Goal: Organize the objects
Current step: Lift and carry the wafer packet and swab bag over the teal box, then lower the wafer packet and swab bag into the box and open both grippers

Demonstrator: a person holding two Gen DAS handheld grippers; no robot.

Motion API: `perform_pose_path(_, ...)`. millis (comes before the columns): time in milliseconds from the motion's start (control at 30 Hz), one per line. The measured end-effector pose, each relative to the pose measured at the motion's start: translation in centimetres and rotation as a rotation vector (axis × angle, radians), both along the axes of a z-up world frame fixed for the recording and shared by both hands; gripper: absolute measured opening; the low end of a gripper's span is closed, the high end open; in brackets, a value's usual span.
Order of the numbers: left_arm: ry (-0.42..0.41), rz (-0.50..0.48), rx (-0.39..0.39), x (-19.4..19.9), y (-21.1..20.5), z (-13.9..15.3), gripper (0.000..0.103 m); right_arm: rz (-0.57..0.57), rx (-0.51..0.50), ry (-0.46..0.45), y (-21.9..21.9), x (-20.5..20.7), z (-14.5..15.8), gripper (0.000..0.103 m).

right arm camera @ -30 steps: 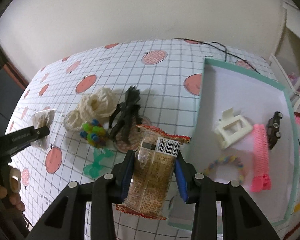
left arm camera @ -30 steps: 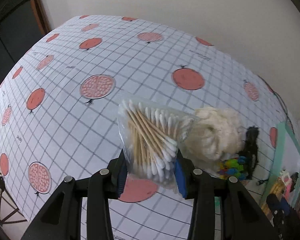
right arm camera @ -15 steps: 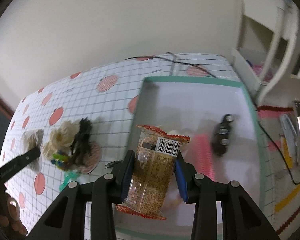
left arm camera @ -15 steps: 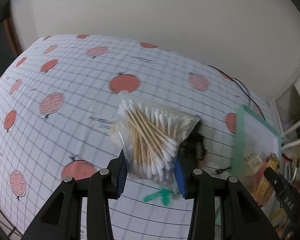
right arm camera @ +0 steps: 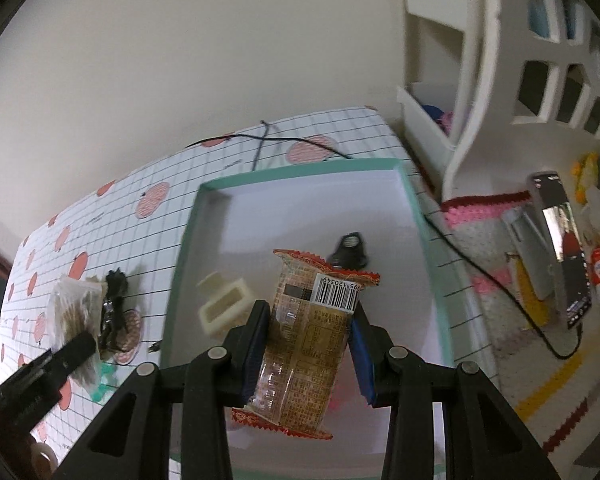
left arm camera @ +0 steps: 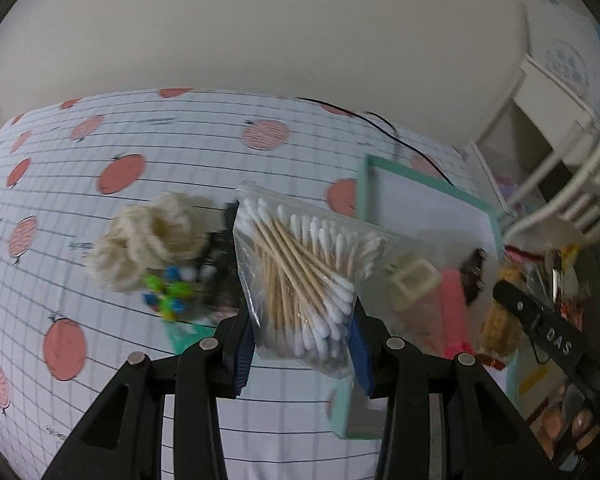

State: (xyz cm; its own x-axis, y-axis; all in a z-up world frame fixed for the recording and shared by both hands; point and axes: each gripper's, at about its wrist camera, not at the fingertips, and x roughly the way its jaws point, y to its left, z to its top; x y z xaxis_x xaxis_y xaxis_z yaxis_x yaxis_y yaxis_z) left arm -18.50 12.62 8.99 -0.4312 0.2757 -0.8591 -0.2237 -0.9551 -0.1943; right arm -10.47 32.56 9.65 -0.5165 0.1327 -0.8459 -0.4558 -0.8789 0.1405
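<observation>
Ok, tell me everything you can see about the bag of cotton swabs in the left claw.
The swab bag is a clear, crinkly plastic zip pouch packed with wooden-stemmed swabs with white cotton tips, lying crossed at angles. It stands roughly upright, pinched near its bottom between the left claw's blue pads, top edge leaning away from the camera. It hangs above the gridded tablecloth, in front of the cream yarn and near the teal tray. Only the pads touch it.

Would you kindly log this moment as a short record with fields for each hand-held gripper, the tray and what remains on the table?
left hand-held gripper: shut on bag of cotton swabs, above the table
right hand-held gripper: shut on snack packet, above the tray
tray: teal rim; holds cream hair clip, small black item
table: cream yarn bundle, colourful beads
</observation>
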Motion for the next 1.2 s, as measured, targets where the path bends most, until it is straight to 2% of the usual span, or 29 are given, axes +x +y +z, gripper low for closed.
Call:
perform_pose_path(267,-0.029,-0.110,-0.007,1.5,4.1,-0.9,0.043,-0.063,0.006,-0.039,2.9,1.2,-0.8,0.041)
perform_pose_path(467,-0.059,-0.173,-0.021,2.5,6.3,-1.8,0.043,-0.056,0.032,-0.091,3.5,1.4,-1.7,0.041)
perform_pose_path(767,-0.115,-0.204,-0.042,2.8,7.4,-3.4,0.043,-0.029,0.028,-0.163,3.4,1.3,-3.2,0.041)
perform_pose_path(1200,-0.160,-0.250,-0.061,3.2,8.5,-4.9,0.043,-0.007,0.020,-0.202,2.9,0.9,-4.5,0.042)
